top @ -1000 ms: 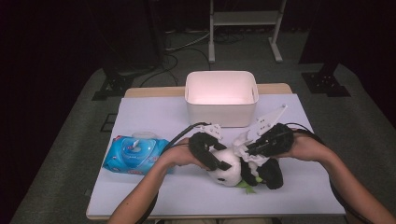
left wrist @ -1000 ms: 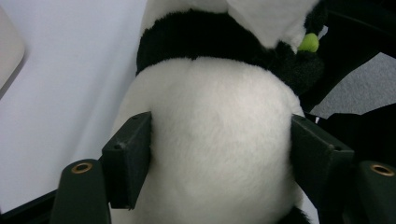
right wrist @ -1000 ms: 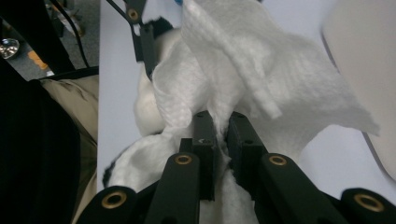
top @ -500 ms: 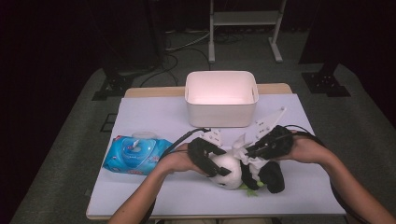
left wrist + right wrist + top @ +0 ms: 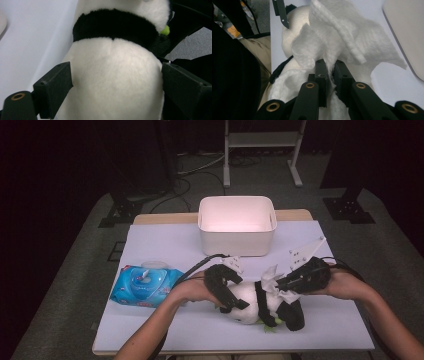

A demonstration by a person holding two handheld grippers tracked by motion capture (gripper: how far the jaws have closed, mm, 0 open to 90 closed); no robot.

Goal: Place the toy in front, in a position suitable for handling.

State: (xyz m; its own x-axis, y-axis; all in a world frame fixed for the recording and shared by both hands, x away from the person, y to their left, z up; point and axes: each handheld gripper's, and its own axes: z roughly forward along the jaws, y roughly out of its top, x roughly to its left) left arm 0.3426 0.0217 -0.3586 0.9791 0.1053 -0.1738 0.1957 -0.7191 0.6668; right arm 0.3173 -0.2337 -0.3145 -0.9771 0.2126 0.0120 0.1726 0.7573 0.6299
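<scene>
Toy panda (image 5: 250, 301) lies on its side, lower middle of high view, on counter (image 5: 165, 245) in front of white bin (image 5: 236, 224). My right gripper (image 5: 329, 72): jaws clamped on white wipe (image 5: 342, 40), held against panda. My left gripper (image 5: 115, 82): jaws have just been opening, now wide apart either side of white belly, pads not pressing. Judgement: re-seat left jaws on body before wiping, else toy slides. Short strokes, wipe kept bunched. Blue wipes pack (image 5: 146, 284) sits left, well apart.

A white-covered table (image 5: 165, 245) carries a white bin (image 5: 236, 225), a blue wipes pack (image 5: 145, 285) and a plush panda (image 5: 252, 302).
</scene>
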